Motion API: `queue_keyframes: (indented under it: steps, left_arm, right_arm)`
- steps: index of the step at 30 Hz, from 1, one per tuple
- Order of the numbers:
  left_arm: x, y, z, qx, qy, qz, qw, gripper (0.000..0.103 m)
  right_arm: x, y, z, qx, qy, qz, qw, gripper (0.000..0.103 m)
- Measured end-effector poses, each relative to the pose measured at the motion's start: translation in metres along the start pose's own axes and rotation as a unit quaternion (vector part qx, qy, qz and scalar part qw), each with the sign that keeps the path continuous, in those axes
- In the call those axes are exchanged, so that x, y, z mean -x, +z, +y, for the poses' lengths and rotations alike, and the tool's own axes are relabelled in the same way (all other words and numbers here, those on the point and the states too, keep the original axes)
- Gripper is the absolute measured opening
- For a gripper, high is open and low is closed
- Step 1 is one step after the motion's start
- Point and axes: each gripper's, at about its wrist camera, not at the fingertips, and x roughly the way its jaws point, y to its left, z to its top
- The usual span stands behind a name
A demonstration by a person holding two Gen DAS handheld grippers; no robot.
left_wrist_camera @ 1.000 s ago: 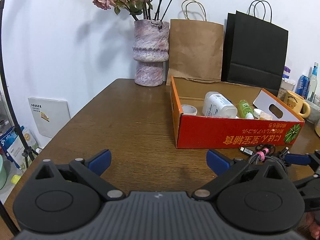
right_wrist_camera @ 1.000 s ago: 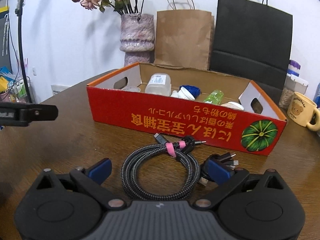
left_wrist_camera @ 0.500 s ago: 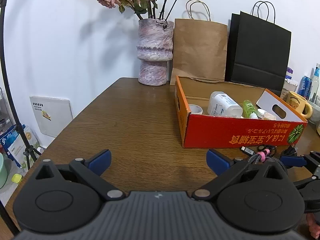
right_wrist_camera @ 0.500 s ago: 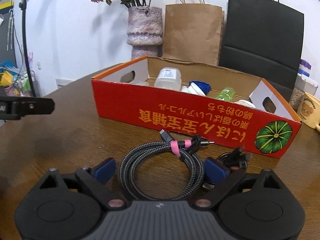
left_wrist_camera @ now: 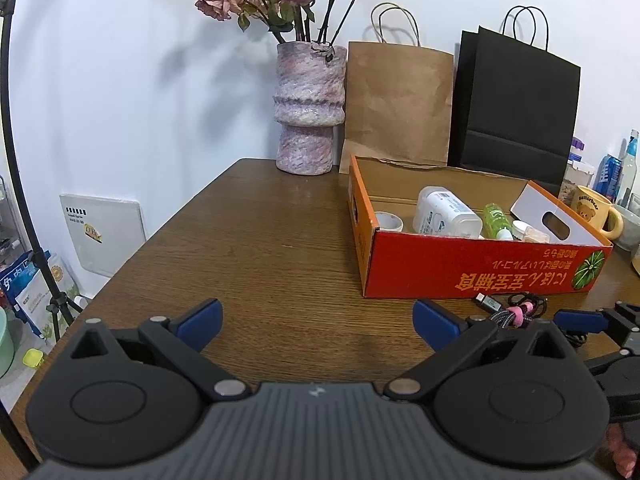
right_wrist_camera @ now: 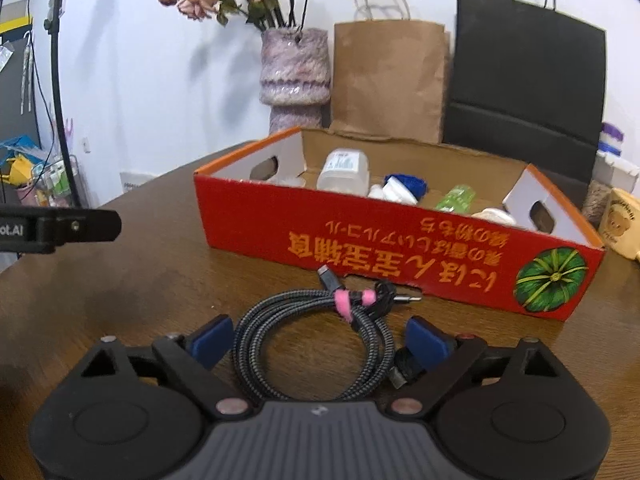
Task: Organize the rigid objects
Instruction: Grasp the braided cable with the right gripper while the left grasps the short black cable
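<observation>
A coiled braided cable [right_wrist_camera: 316,344] with a pink tie lies on the wooden table [right_wrist_camera: 140,292] in front of a red cardboard box [right_wrist_camera: 360,232]. My right gripper [right_wrist_camera: 318,340] straddles the coil. Its jaws are opening and the blue pads [right_wrist_camera: 210,340] flank the coil without pressing it. A black plug sits under the right pad. The box [left_wrist_camera: 480,276] holds a white bottle [left_wrist_camera: 444,212], a green bottle [left_wrist_camera: 496,216] and a tape roll [left_wrist_camera: 388,220]. My left gripper [left_wrist_camera: 318,320] is open over bare wood, left of the box and of the cable [left_wrist_camera: 516,314].
A pink vase [left_wrist_camera: 310,112] of dried roses, a brown paper bag [left_wrist_camera: 396,104] and a black bag [left_wrist_camera: 516,108] stand against the wall behind the box. A yellow mug [left_wrist_camera: 592,210] and bottles sit at the far right. The table's left edge drops to floor clutter.
The right jaws stand a little narrower around the coil than a second ago. Both hands and the cable stay where they were.
</observation>
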Motion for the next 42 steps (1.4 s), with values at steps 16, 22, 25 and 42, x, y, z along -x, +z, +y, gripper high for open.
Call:
queue_keyframes:
  steps: [16,22,25,42]
  left_arm:
    - [0.000,0.000,0.000,0.003,0.002,0.003,1.0000,0.103]
    - [-0.002,-0.001,0.001,0.003,0.002,0.005,1.0000,0.103]
    - [-0.002,-0.001,0.001,0.002,0.002,0.005,1.0000,0.103]
    - [-0.005,-0.004,-0.005,-0.003,0.013,0.001,0.9999,0.103]
  right_arm:
    - [-0.025,0.004,0.007,-0.003,0.005,0.046,0.999,0.103]
    - [-0.022,0.003,0.005,-0.009,0.003,0.037,0.999,0.093]
    - [-0.020,0.003,0.006,-0.006,0.002,0.035,0.999,0.091]
    - [0.013,0.002,0.008,0.012,-0.020,-0.026,0.999,0.089]
